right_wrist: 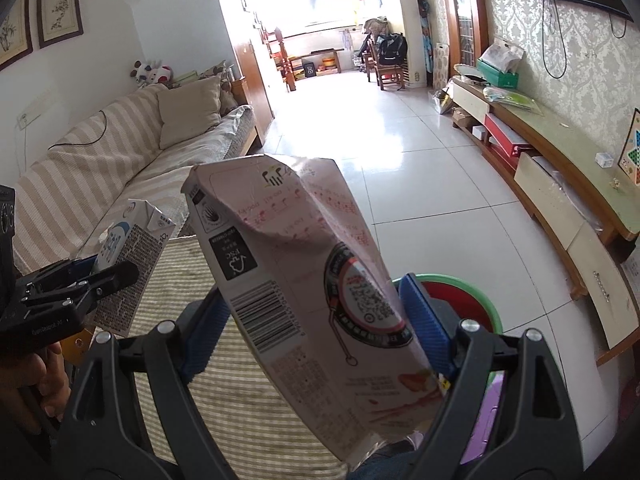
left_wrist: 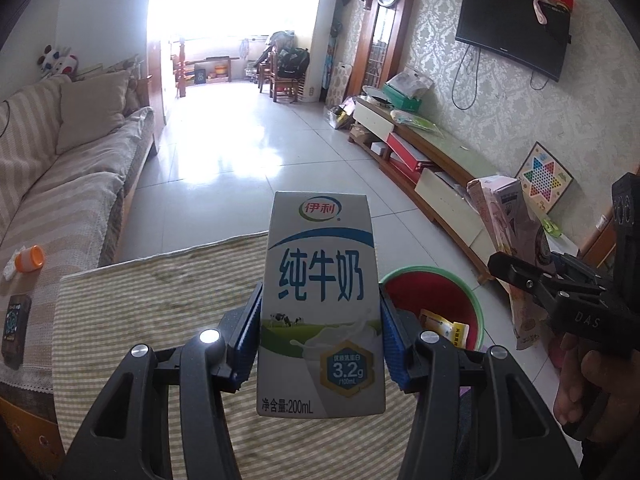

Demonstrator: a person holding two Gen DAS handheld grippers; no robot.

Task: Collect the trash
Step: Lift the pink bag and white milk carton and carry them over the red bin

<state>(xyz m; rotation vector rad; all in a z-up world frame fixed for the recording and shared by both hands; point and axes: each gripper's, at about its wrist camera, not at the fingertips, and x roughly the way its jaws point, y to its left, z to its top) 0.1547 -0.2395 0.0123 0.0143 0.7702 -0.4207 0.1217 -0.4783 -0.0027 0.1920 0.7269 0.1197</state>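
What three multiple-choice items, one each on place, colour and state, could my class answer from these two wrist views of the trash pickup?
1. Where is the bin?
A. on the sofa
B. on the floor right of the striped table
C. under the TV

2. What colour is the bin's rim?
A. green
B. blue
C. black

3. What does the left gripper hold?
A. nothing
B. an orange cup
C. a milk carton

Key: 1 B, it stands on tiles beside the cloth-covered table. 2 A, a green ring edges the red inside. 3 C, the blue pads press both carton sides; the right gripper holds a pink carton.
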